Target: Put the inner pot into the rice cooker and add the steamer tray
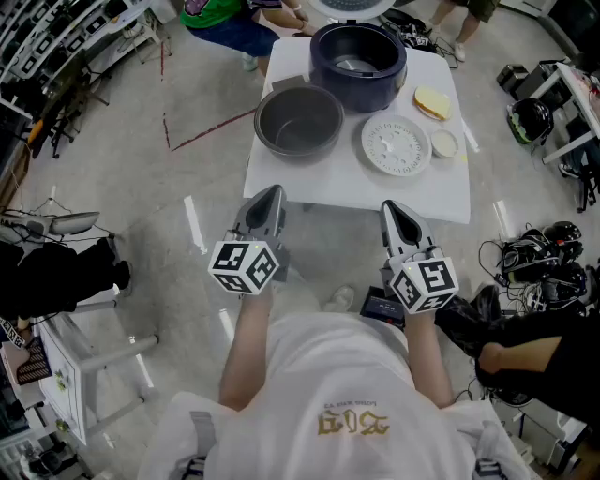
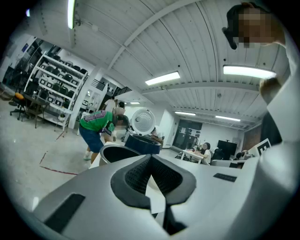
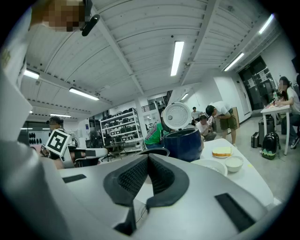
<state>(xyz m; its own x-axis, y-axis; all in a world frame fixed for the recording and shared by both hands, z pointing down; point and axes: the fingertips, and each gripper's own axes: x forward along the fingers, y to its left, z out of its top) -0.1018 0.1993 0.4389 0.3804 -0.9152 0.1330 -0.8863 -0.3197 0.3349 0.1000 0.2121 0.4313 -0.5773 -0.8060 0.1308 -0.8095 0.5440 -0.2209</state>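
Observation:
A dark blue rice cooker stands at the far side of the white table with its white lid raised. The grey inner pot sits on the table left of it and is empty. The white perforated steamer tray lies to the cooker's right front. My left gripper and right gripper are both shut and empty, hovering short of the table's near edge. The left gripper view shows its gripper aimed at the pot and cooker. Past the right gripper are the cooker and tray.
A small white bowl and a yellow sponge-like piece lie on the table's right side. A person in green stands at the far left corner. Cables and bags lie on the floor at right, and shelves stand at left.

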